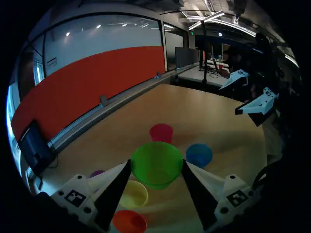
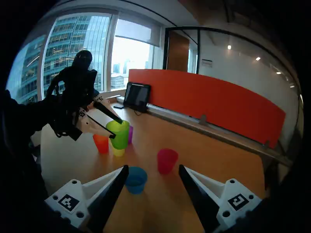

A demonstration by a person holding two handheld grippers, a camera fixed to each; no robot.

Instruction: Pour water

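Where the left gripper (image 1: 156, 163) closes at the lower middle of the left gripper view, its two fingers press on opposite sides of a translucent green plastic cup (image 1: 156, 165). The cup's round mouth faces the camera, and I cannot tell whether it holds water. In the right gripper view the same cup sits at centre left, roughly upright in that claw, raised just above a small yellow plastic cup (image 2: 117, 152).

Around it in that view stand a short orange plastic cup (image 2: 101, 143) to the left and a purple plastic cup (image 2: 130, 134) just behind to the right. A round blue plastic cup (image 2: 136, 179) and a magenta plastic cup (image 2: 167, 160) stand apart from that cluster, lower in the frame.

The right gripper (image 2: 152, 167) is spread wide and grips nothing. The blue cup lies by its left finger and the magenta one shows in the gap, both farther off on the pale wooden tabletop (image 2: 217, 155).

Bare tabletop stretches to the right of the cups. A long orange divider panel (image 2: 217, 101) lines the table's far edge, and a dark tablet screen (image 2: 137, 96) stands at its left end.
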